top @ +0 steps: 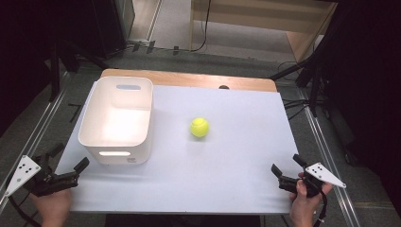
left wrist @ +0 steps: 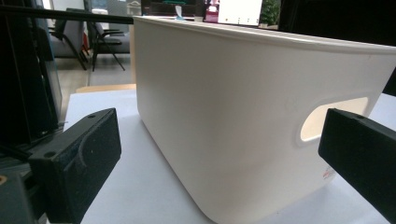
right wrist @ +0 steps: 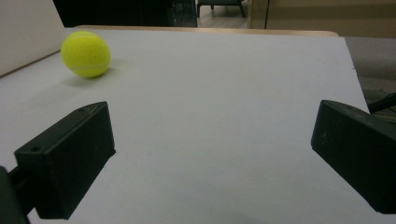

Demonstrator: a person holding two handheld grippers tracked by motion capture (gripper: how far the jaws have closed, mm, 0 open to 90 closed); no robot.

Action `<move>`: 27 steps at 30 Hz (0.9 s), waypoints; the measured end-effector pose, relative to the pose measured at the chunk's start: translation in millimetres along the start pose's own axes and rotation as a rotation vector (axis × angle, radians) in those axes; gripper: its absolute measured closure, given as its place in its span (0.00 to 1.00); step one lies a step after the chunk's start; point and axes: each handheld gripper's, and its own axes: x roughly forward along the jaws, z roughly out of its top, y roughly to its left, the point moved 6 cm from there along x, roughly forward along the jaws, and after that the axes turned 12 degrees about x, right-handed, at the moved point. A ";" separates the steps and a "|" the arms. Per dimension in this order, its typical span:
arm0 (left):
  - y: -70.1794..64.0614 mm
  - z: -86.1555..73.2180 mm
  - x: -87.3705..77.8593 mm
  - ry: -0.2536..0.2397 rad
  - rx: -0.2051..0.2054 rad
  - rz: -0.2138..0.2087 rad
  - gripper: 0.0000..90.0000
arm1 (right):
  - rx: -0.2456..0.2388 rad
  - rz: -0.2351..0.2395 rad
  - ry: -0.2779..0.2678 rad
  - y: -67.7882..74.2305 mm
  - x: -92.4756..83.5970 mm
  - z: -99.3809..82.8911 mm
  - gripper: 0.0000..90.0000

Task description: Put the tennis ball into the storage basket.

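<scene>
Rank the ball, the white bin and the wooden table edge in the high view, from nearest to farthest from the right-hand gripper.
From the right gripper:
1. Tennis ball, mid-table, up and left.
2. Wooden table edge, along the far side.
3. White bin, on the table's left.

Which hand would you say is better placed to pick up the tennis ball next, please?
Probably the right: its tool is open, with bare table between it and the tennis ball. The left tool sits at the white bin, which stands between it and the ball.
</scene>
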 end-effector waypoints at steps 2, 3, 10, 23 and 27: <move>-0.4 0.1 1.0 0.004 0.005 0.001 0.00 | -0.004 0.003 0.004 0.8 0.6 0.0 0.00; -0.4 0.1 1.0 0.004 0.005 0.001 0.00 | -0.004 0.003 0.004 0.8 0.6 0.0 0.00; -2.6 0.2 -0.3 0.002 0.012 -0.001 0.00 | 0.002 0.003 0.009 1.0 -1.4 1.5 0.00; -5.1 -0.1 -4.0 -0.011 0.021 -0.017 0.00 | -0.074 0.017 0.075 15.3 15.4 5.3 0.00; -6.2 -0.2 -3.4 -0.006 0.026 -0.020 0.00 | -0.077 0.029 0.103 20.4 20.5 5.8 0.00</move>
